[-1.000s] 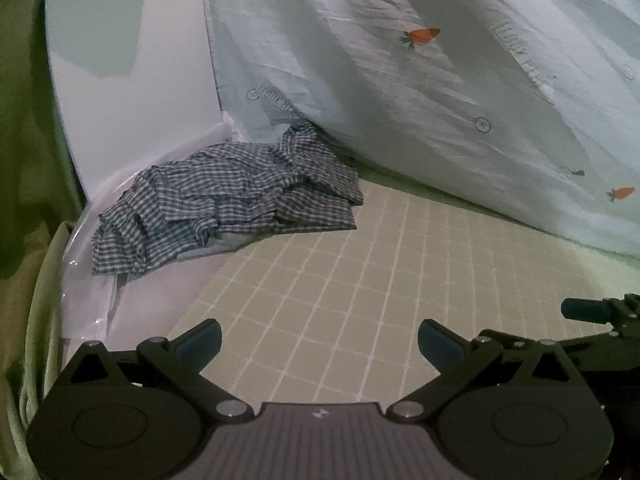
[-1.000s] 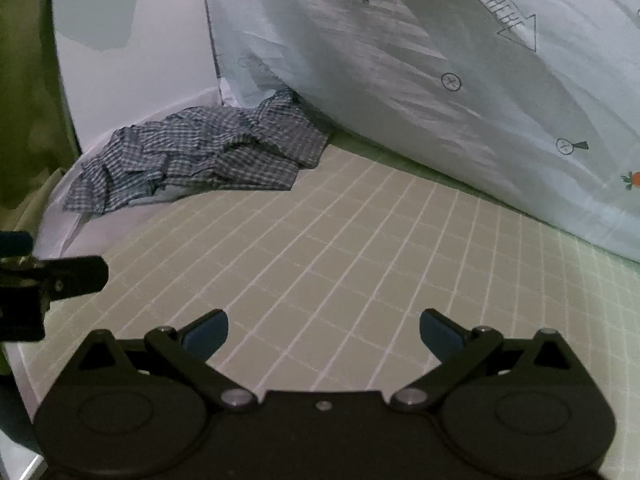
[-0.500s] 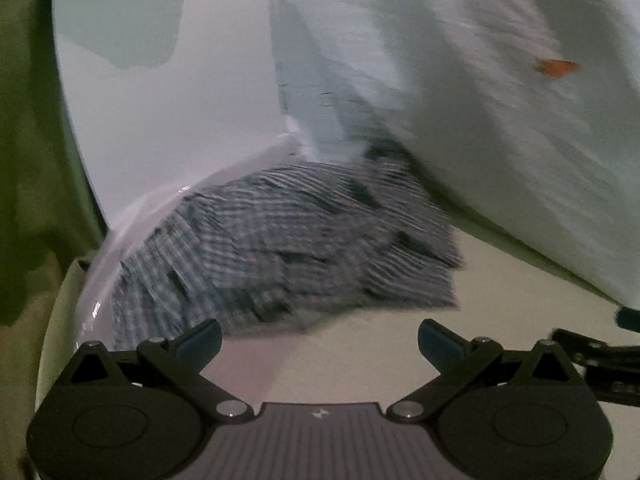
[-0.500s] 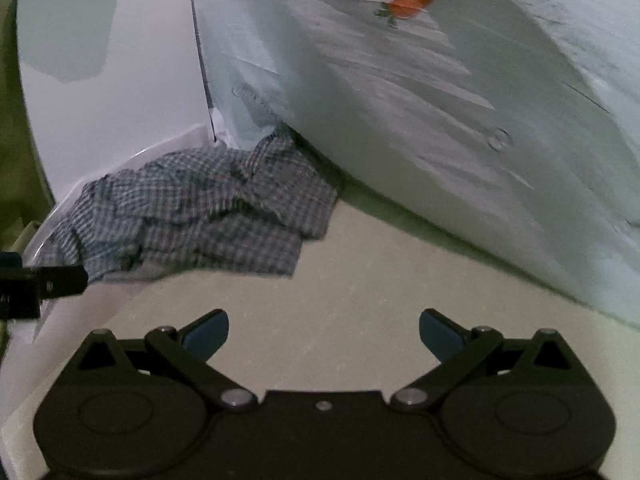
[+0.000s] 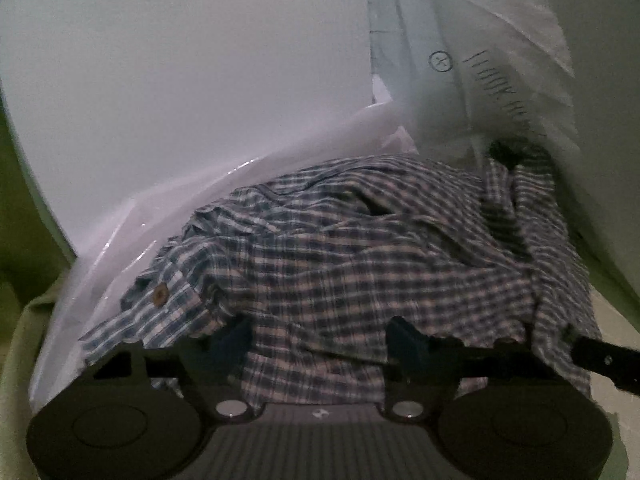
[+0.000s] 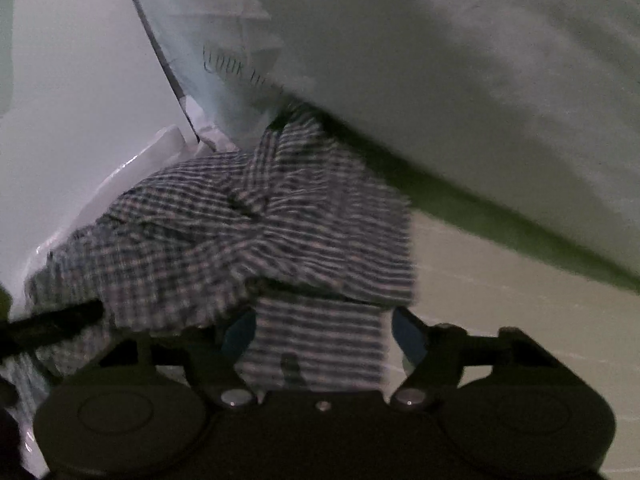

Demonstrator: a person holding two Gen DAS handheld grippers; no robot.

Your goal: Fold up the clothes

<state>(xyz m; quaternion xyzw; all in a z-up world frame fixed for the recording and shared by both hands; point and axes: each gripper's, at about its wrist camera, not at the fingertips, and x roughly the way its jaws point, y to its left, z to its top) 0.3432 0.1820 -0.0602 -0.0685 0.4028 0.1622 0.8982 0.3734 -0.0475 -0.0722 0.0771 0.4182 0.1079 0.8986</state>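
With the jaws of both the left gripper (image 5: 320, 334) and the right gripper (image 6: 324, 334) standing apart around the crumpled checked shirt (image 5: 360, 248), each needed to pinch a single hem layer before lifting.

The checked shirt (image 5: 360, 264) covers the tips of the left hand-held gripper (image 5: 320, 340), so whether the fingers pinch cloth cannot be told. In the right wrist view the shirt's (image 6: 256, 232) weave is smeared by blur, and its near fold hides the inner faces of the right hand-held gripper (image 6: 320, 336). The printed lettering on the pale sheet (image 5: 500, 92) is too blurred to read.
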